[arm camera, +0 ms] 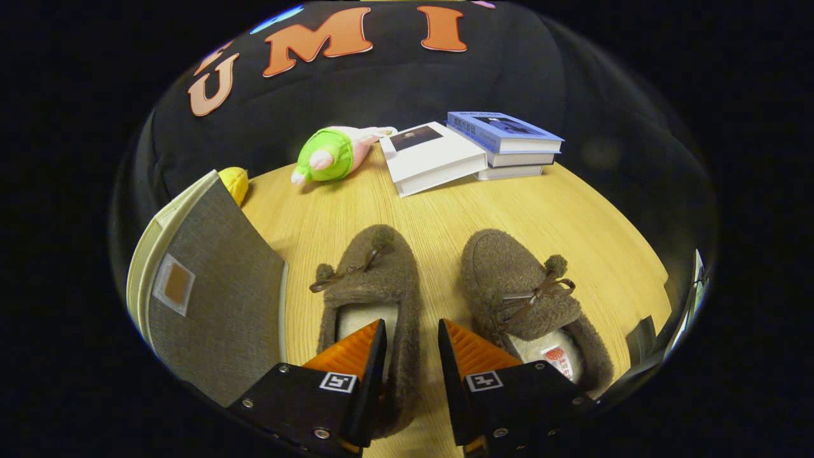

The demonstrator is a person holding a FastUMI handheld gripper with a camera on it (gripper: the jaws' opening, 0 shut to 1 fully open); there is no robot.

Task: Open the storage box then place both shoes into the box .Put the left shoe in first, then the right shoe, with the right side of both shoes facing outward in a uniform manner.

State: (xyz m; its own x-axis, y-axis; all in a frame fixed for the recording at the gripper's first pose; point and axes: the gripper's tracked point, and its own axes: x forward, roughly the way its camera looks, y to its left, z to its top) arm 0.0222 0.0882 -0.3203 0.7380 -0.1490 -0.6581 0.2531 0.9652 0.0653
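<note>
**Jaws parted over the left shoe's inner edge**

The gripper [412, 331] hangs low over the near part of the wooden bench [540, 216], pointing forward and tilted down toward the two shoes. Its jaws stand released, with a clear gap between them, and they grasp nothing. The left finger sits over the opening of the left shoe [375, 280]; the right finger sits over the strip of bench between the pair, with its outer side close to the heel of the right shoe [528, 299]. The fuzzy inner wall of the left shoe lies in the gap between the fingers. Whether either finger touches the shoe cannot be told.

Both shoes are brown and fluffy with small bows, resting side by side on the bench, toes pointing far and heels near. They lie apart from each other, the right one angled a little outward.

The storage box [216, 299] stands to the left of the left shoe, just beside it; its grey fabric panel rises at a slant with a pale rim behind.

Farther off, a green and pink soft toy [331, 156] lies near the far edge, a yellow thing [234, 183] shows behind the box, and books [470, 149] are stacked at the far right.
</note>
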